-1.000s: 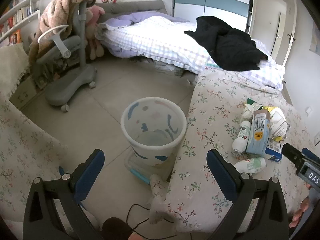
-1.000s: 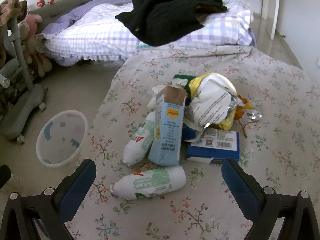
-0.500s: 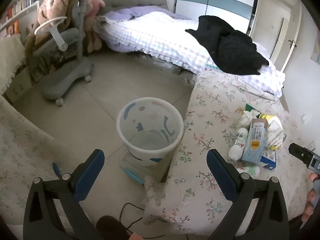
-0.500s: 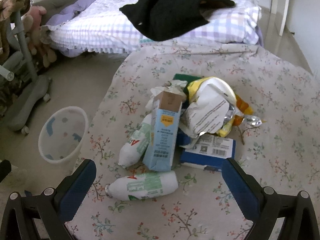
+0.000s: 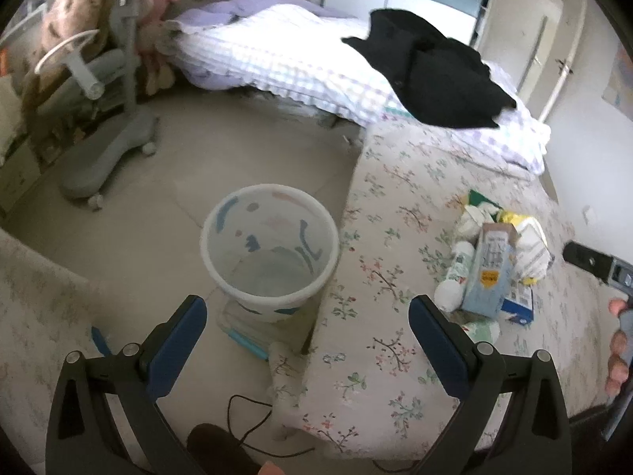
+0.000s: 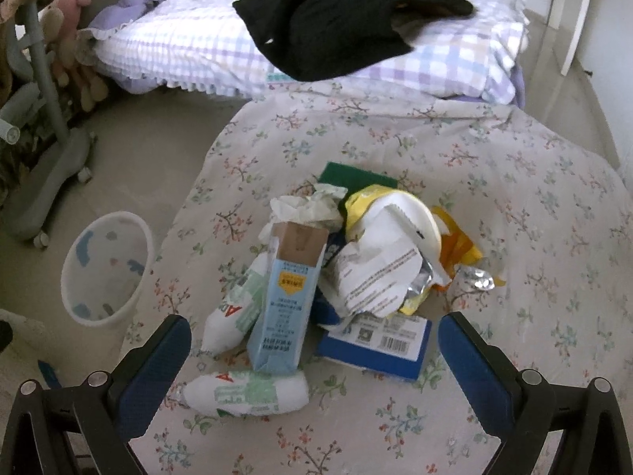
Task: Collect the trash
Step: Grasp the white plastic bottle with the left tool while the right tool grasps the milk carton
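R gripper: jaws wide apart, holding nothing; poised above near edge of trash pile, w/ lying white bottle just under and between the blue pads.
L gripper: jaws wide apart, nothing held; hovering over gap btwn floor and table edge, aimed toward bin.
Trash pile, on floral tablecloth, all touching or overlapping: lying white bottle nearest; second white bottle leaning behind it; light-blue carton upright, tilted, open brown top; blue-and-white flat box beside carton; crumpled white wrapper over yellow packet; crumpled tissue; green flat item at far side, partly hidden.
Bin: white, patterned, on floor just beside table's left edge; looks to have nothing in it; none of the trash collected yet.
Step in hand, as judged: first pick, R side. Advice: take lying bottle first, nearest and free of stack; close across its width, not lengthwise; come down low enough to avoid pinching cloth; avoid nudging carton, likely to topple; carry left over table edge, release above bin mouth.
Background: bed w/ black garment; grey chair.
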`<action>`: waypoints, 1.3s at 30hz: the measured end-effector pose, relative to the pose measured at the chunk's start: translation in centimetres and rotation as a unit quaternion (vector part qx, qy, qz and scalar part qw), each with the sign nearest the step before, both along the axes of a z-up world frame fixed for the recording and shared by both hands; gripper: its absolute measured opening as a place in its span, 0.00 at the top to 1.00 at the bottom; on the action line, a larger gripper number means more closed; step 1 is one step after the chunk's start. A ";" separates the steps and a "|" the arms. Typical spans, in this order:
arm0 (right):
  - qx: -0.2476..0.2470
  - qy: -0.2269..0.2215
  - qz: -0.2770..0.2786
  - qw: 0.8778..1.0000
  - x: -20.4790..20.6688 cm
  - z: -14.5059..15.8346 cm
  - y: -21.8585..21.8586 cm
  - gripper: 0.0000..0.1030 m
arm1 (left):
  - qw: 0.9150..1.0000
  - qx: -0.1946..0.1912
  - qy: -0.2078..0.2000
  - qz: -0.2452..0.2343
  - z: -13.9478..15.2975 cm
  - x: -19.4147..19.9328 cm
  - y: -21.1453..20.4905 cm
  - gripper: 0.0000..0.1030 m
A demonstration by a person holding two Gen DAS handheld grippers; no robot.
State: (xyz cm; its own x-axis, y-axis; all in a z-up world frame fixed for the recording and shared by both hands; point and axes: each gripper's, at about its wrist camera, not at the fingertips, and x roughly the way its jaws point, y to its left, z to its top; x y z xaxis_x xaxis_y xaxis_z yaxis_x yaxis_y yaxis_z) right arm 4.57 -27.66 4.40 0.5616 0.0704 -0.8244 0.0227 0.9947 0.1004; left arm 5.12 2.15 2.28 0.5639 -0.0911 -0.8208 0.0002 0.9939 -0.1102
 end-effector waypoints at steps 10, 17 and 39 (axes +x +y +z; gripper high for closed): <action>0.034 0.017 -0.009 0.999 2.2 -1.4 -1.8 0.03 | 0.992 -0.085 0.062 -0.068 -2.6 3.9 -3.2 0.07; 0.051 0.054 -0.021 0.997 3.4 -3.3 -4.7 0.18 | 0.978 -0.129 0.105 -0.126 -5.9 7.1 -8.5 0.24; 0.114 0.083 -0.080 0.987 3.4 -5.6 -10.1 0.37 | 0.960 -0.151 0.169 -0.162 -11.8 11.3 -14.2 0.62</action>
